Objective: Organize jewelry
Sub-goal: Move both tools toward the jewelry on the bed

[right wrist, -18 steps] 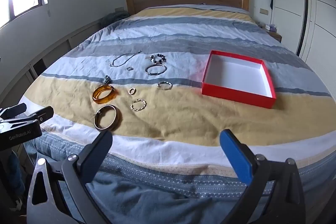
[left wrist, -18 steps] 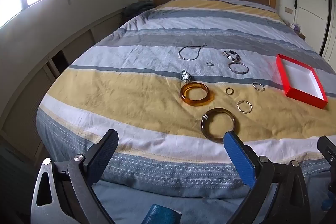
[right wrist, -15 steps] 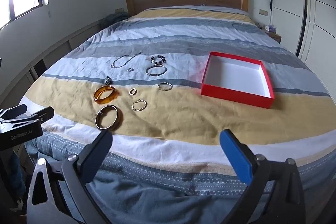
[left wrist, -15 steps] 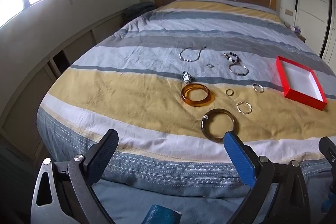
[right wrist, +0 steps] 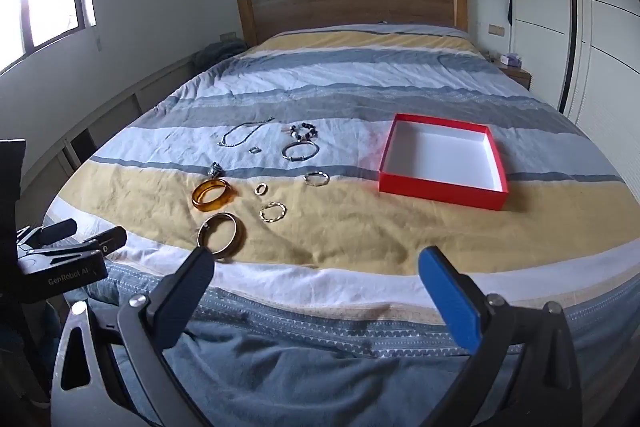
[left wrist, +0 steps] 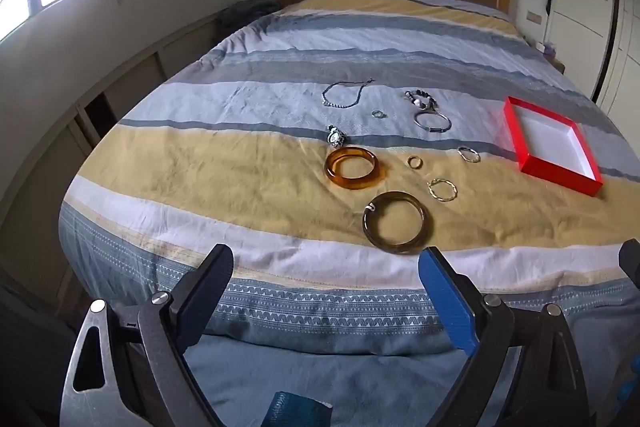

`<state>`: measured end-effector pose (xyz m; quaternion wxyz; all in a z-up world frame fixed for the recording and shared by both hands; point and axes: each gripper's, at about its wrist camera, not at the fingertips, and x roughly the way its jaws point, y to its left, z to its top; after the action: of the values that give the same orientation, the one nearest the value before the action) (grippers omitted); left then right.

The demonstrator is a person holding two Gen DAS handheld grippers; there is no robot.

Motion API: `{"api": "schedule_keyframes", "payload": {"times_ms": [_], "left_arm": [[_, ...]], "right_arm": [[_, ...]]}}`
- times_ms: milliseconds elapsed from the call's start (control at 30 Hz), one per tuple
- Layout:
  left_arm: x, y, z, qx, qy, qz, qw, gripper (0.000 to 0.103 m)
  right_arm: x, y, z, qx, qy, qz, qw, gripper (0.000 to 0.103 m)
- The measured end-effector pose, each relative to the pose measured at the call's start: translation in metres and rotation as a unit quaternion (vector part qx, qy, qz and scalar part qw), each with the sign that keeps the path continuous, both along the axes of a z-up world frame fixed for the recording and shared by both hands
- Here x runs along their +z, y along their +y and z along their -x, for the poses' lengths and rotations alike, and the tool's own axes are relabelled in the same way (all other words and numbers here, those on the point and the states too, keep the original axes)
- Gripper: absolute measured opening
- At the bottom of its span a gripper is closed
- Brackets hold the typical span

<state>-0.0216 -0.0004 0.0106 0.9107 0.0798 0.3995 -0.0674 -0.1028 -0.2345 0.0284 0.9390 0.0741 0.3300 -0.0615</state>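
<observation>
Change from earlier frames: both views sit slightly nearer the foot of the bed (left wrist: pixel 248 163); every jewelry piece lies where it lay before; neither claw has altered its spread.
Left claw (left wrist: pixel 326 269): jaws spread wide, holding nothing; held off the foot of the bed, short of the jewelry; also visible at the left edge of the right wrist view (right wrist: pixel 86 239).
Right claw (right wrist: pixel 316 265): jaws spread wide, holding nothing; held off the foot of the bed, apart from all items.
Red box (right wrist: pixel 440 195): shallow, lidless, white inside; resting flat on the bed cover, to the right of the jewelry and well apart from it; its visible floor shows only white.
Brown bangle (left wrist: pixel 394 223): nearest piece to the left claw; flat on the yellow stripe.
Amber bangle (left wrist: pixel 352 169): just beyond the brown bangle; flat.
Watch (left wrist: pixel 336 137): just behind the amber bangle; whether they touch cannot be told.
Twisted gold hoop (left wrist: pixel 442 189): right of the two bangles.
Small gold ring (left wrist: pixel 415 161): between amber bangle and silver ring.
Silver ring (left wrist: pixel 469 154): towards the red box.
Silver bracelet (left wrist: pixel 432 121): on the pale stripe; beaded bracelet (left wrist: pixel 420 99) just behind it.
Chain necklace (left wrist: pixel 346 94): farthest left on the pale stripe; tiny ring (left wrist: pixel 378 113) near it.
</observation>
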Motion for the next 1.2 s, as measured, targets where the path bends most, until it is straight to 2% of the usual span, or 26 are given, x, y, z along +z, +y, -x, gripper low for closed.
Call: {"api": "schedule_keyframes", "payload": {"times_ms": [133, 267, 567, 700, 900, 1200], "left_arm": [[0.001, -0.002, -0.001, -0.004, 0.009, -0.003, 0.9999, 0.093], [0.000, -0.001, -0.004, -0.014, 0.017, 0.001, 0.9998, 0.093], [-0.005, -0.001, -0.007, -0.030, -0.003, 0.016, 0.9994, 0.093], [-0.015, 0.000, -0.010, -0.041, 0.003, 0.028, 0.9988, 0.093], [-0.024, -0.005, -0.017, -0.060, 0.014, 0.018, 0.9979, 0.094], [-0.041, -0.006, -0.030, -0.058, 0.035, 0.001, 0.9977, 0.095]], "right_arm": [[-0.001, -0.001, -0.002, -0.007, 0.012, -0.003, 1.000, 0.103], [0.003, 0.003, -0.002, -0.009, 0.013, 0.015, 1.000, 0.103], [0.003, 0.015, -0.012, -0.002, 0.017, 0.047, 0.999, 0.103], [-0.005, 0.017, -0.018, 0.004, 0.029, 0.048, 0.998, 0.103], [-0.020, 0.014, -0.029, 0.006, 0.044, 0.042, 0.998, 0.103], [-0.042, 0.012, -0.049, 0.020, 0.064, 0.035, 0.997, 0.103]]}}
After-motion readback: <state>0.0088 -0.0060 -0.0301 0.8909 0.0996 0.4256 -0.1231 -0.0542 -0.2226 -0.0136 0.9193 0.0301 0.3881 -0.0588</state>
